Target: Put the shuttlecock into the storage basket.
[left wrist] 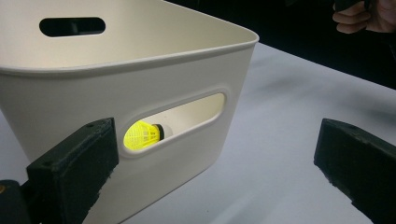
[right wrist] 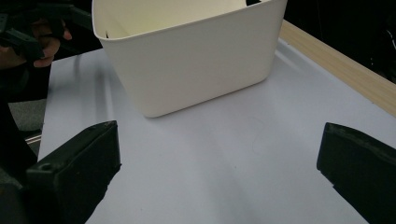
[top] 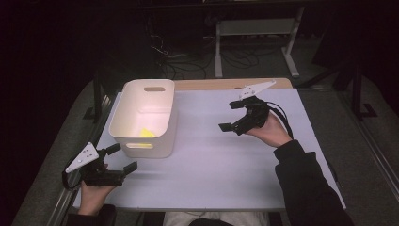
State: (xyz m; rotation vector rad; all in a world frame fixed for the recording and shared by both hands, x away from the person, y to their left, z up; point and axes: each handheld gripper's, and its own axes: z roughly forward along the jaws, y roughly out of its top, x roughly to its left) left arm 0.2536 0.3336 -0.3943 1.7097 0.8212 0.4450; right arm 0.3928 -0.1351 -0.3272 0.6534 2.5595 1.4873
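A cream plastic bin point(top: 143, 117) with handle slots stands on the left half of the white table point(top: 221, 160). A yellow shuttlecock point(top: 146, 133) lies inside it, and the same shuttlecock point(left wrist: 142, 135) shows through the near handle slot of the bin point(left wrist: 140, 84). My left gripper point(top: 124, 158) is open at the table's near left corner, just in front of the bin, holding nothing. My right gripper point(top: 229, 116) is open above the table's right half, facing the bin point(right wrist: 191, 56), also holding nothing.
A wooden strip point(top: 226, 84) runs along the table's far edge. Beyond it stand a white frame leg point(top: 219, 52) and loose cables point(top: 188, 66) on the dark floor. A dark sleeve point(top: 306, 183) comes in over the near right of the table.
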